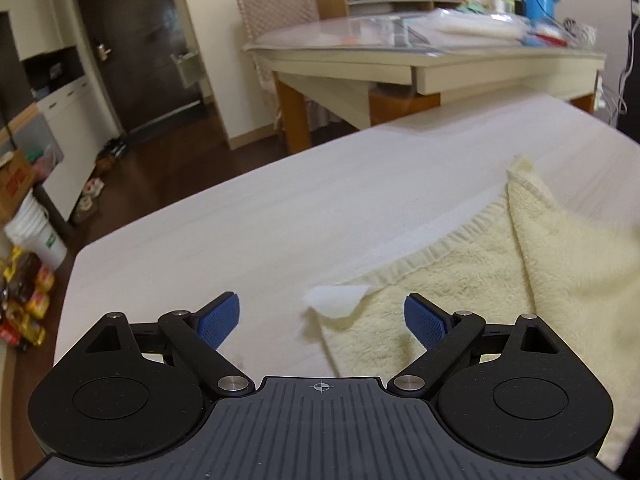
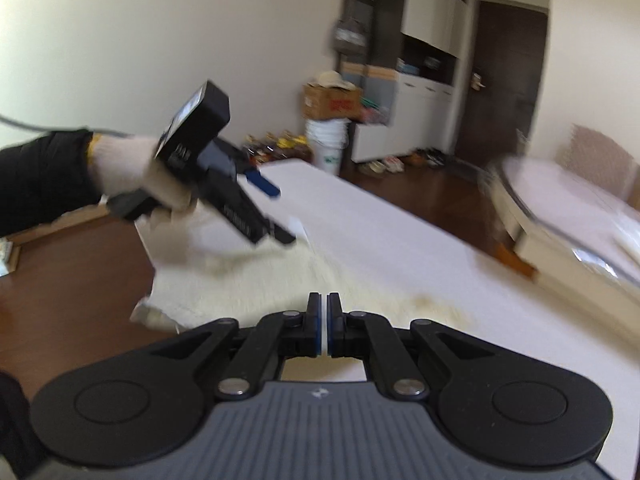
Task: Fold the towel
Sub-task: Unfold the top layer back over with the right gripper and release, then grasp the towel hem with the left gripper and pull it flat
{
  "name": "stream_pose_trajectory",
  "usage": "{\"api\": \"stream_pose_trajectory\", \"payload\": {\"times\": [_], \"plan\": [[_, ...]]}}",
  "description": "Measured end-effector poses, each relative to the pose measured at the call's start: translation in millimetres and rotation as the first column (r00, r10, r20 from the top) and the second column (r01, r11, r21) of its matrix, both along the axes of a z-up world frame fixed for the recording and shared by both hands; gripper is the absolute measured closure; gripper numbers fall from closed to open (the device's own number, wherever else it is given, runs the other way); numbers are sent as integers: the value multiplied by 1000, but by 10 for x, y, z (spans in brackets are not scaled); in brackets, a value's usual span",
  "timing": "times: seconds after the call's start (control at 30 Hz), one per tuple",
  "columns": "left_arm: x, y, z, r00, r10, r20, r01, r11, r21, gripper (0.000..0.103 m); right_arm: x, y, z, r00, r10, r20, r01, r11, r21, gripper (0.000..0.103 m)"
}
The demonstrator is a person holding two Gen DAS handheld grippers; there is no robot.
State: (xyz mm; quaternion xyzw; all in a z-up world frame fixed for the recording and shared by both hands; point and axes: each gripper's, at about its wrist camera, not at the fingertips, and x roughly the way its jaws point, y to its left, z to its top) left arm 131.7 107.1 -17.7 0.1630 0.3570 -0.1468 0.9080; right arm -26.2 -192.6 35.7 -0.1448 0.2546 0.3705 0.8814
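A: In the left wrist view, where is the towel (image 1: 500, 280)?

B: It lies on the white worktop (image 1: 280, 208), ahead and to the right of the left gripper (image 1: 322, 320). The fingers are spread wide with nothing between them. The near corner with its white label (image 1: 336, 300) is just ahead of the gap, a little toward the right finger (image 1: 426, 322). One part is already folded over, and its edge runs away toward the far right.

A: And the right wrist view?

B: The right gripper (image 2: 324, 324) has its fingers pressed together. I cannot tell if a thin edge of cloth is between them. The towel (image 2: 248, 280) spreads ahead and to the left. The left gripper (image 2: 264, 216), in a gloved hand (image 2: 140, 176), hovers over the far corner, so I judge it is nearer to that corner.

A: What is unclear?

B: This view is blurred, and the towel's near edge is hidden behind the gripper body.
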Motion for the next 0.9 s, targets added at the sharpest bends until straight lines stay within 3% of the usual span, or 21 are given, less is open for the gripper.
{"api": "stream_pose_trajectory", "payload": {"times": [0.13, 0.2, 0.3, 0.4, 0.57, 0.67, 0.83, 0.87, 0.9], "plan": [[9, -14, -27, 1000, 9, 6, -9, 1000, 9, 10, -109, -183, -96, 997, -46, -56, 45, 999, -17, 98], [22, -10, -34, 1000, 17, 4, -17, 1000, 5, 10, -12, -208, -104, 996, -67, -52, 67, 998, -12, 86], [47, -11, -56, 1000, 27, 1, -27, 1000, 10, 10, 317, -203, -77, 993, -102, -52, 103, 994, 28, 82], [70, 4, -88, 999, 39, -8, -39, 999, 5, 10, 768, -181, -104, 987, -118, -108, 125, 990, 67, 68], [85, 60, -96, 999, 46, -23, -47, 998, -33, 13, 1228, 4, -276, 975, -86, -205, 108, 989, 98, 66], [92, 61, -78, 999, 31, -38, -34, 998, -59, 26, 1360, 52, -383, 967, -81, -242, 112, 987, 117, 66], [88, -52, -52, 999, -7, -39, 5, 999, -49, 65, 1477, 101, -508, 958, -75, -278, 115, 985, 129, 69], [85, -86, -54, 999, -9, -32, 8, 999, -38, 69, 1491, 112, -526, 956, -73, -285, 114, 985, 132, 72], [89, -112, -57, 1000, -10, -27, 9, 999, -32, 74, 1494, 110, -538, 955, -71, -289, 115, 984, 138, 90]]}}
